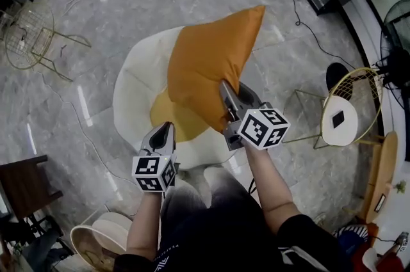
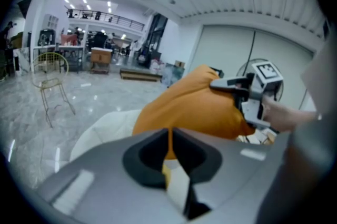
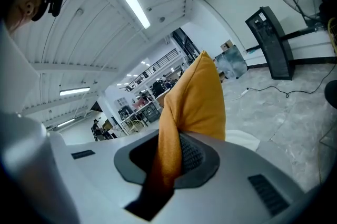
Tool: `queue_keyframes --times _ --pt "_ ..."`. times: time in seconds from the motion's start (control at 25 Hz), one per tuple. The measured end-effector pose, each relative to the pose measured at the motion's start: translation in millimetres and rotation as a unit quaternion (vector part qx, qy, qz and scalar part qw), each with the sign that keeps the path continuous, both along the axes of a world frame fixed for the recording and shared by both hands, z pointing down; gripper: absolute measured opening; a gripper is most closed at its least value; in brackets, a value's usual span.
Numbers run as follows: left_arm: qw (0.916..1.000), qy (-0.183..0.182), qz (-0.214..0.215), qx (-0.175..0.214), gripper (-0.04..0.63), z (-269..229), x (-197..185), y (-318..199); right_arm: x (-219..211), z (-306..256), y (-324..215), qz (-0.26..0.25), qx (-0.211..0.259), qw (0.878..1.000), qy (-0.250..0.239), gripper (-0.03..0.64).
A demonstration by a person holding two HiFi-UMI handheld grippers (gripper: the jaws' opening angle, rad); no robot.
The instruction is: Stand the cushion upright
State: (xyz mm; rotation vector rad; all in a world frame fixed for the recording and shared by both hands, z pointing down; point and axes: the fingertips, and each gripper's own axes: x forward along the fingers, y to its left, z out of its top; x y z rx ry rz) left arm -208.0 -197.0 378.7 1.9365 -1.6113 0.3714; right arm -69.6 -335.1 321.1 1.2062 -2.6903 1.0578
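**Head view.** The orange cushion [image 1: 208, 66] is at the middle of the frame on a white chair [image 1: 134, 95]. It lies at a slant, with one corner pointing to the upper right and its lower end on the seat. The right gripper [image 1: 225, 88] is clenched on the cushion's lower right edge. The left gripper [image 1: 164, 128] is lower left of it, just beside the cushion's lower corner. Its jaws are closed and hold nothing.

**Left gripper view.** This gripper's jaws [image 2: 169, 134] meet at the tips and are empty. Beyond them the cushion [image 2: 189, 107] fills the centre, raised above the pale chair [image 2: 102, 130]. The right gripper [image 2: 217, 86] bites the cushion's edge at the right of the frame.

**Right gripper view.** A fold of the orange fabric [image 3: 196, 94] runs straight down between the pads, and the jaws [image 3: 171, 157] pinch it firmly. The rest of the cushion rises toward the upper centre.

**Doing the step well.** The cushion looks partly raised, not yet standing.
- Hold the right clamp tight on the seam so the fabric does not slide out.
- Lift that edge so the cushion turns about its lower end, which should stay planted on the seat.
- Use the closed left gripper as a stop at the lower corner to keep the base from sliding forward.
- Lean the cushion against the chair's back, and let go only once it rests there without sagging.
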Motion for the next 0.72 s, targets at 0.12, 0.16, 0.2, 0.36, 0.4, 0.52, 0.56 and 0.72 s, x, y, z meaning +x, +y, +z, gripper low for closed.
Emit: queue_keyframes --times 0.12,0.16,0.2,0.36,0.4,0.52,0.56,0.72 --pt "1.0 -0.004 -0.004 -0.006 0.029 5 5 -5 10 5 -18 0.007 0.011 1.0 -0.007 0.06" --pt "1.0 -0.005 -0.005 -0.007 0.029 7 7 -7 14 6 -23 0.01 0.016 1.0 -0.012 0.06" --pt "0.9999 -0.007 -0.005 -0.008 0.029 8 8 -10 16 7 -29 0.012 0.019 1.0 -0.018 0.058" --pt "0.9999 -0.01 -0.004 -0.011 0.029 16 16 -17 23 13 -45 0.026 0.028 0.998 -0.043 0.058" --pt "0.9999 -0.01 -0.003 -0.012 0.029 18 18 -18 24 16 -48 0.03 0.028 0.998 -0.05 0.058" --pt "0.9998 -0.012 0.005 -0.016 0.029 25 28 -21 29 26 -57 0.042 0.025 0.996 -0.069 0.057" --pt "0.9997 -0.012 0.008 -0.018 0.029 28 32 -23 31 31 -61 0.046 0.023 0.996 -0.072 0.057" --pt "0.9995 -0.013 0.018 -0.024 0.029 40 44 -29 42 57 -69 0.059 0.005 0.997 -0.058 0.057"
